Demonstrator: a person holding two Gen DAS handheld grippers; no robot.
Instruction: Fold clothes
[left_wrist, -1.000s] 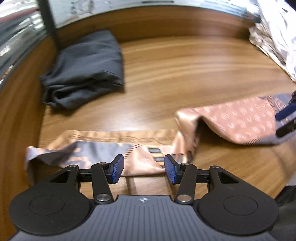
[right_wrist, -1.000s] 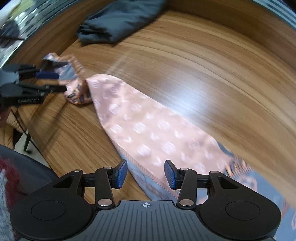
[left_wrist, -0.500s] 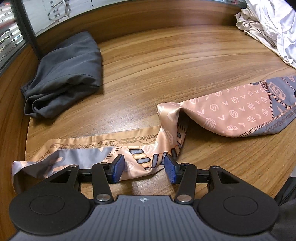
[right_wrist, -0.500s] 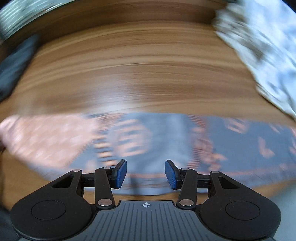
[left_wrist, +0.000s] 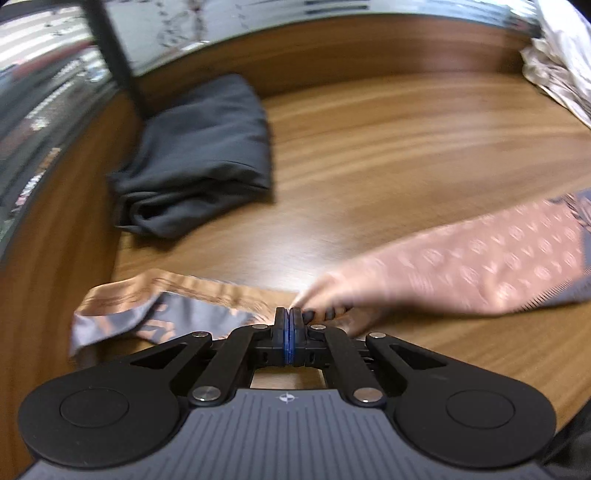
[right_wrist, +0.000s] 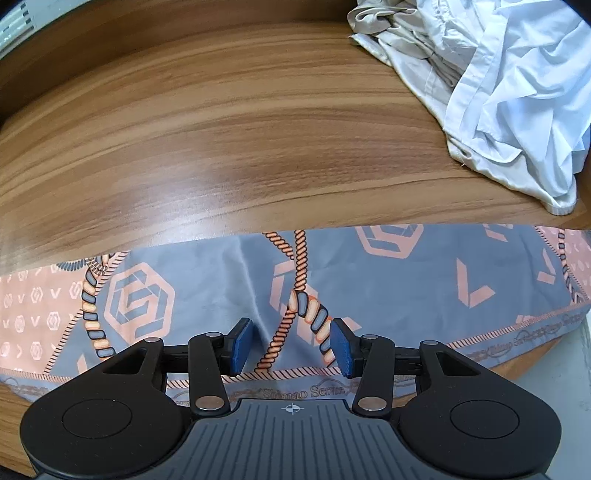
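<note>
Left gripper (left_wrist: 289, 317): blue-padded fingers pressed together, pinching a fold of the long satin scarf, peach and slate-grey w/ chain and hexagon print (left_wrist: 480, 266). Grip pt sits at 6 o'clock in left wrist view. From there one scarf section runs toward 9 o'clock, lying flat on the wood-grain tabletop (left_wrist: 388, 155); the other runs toward 3 o'clock, peach side up (motion blur; cannot tell if it touches the top).

Right gripper (right_wrist: 291, 345): fingers spread wide, blue pads (right_wrist: 242, 345) on either side of a rope motif, positioned over the scarf's grey section. Contact w/ fabric cannot be confirmed. Scarf spans right wrist view from 9 to 3 o'clock, flat, near edge along the table's front edge; the 3 o'clock end reaches the table corner.

Other items:
- Folded dark-grey garment (left_wrist: 199, 158): 10 o'clock in left wrist view, on the table, well apart from scarf.
- Crumpled white and cream shirts (right_wrist: 498, 92): piled at 1–2 o'clock in right wrist view, near scarf's far edge, not touching.
</note>
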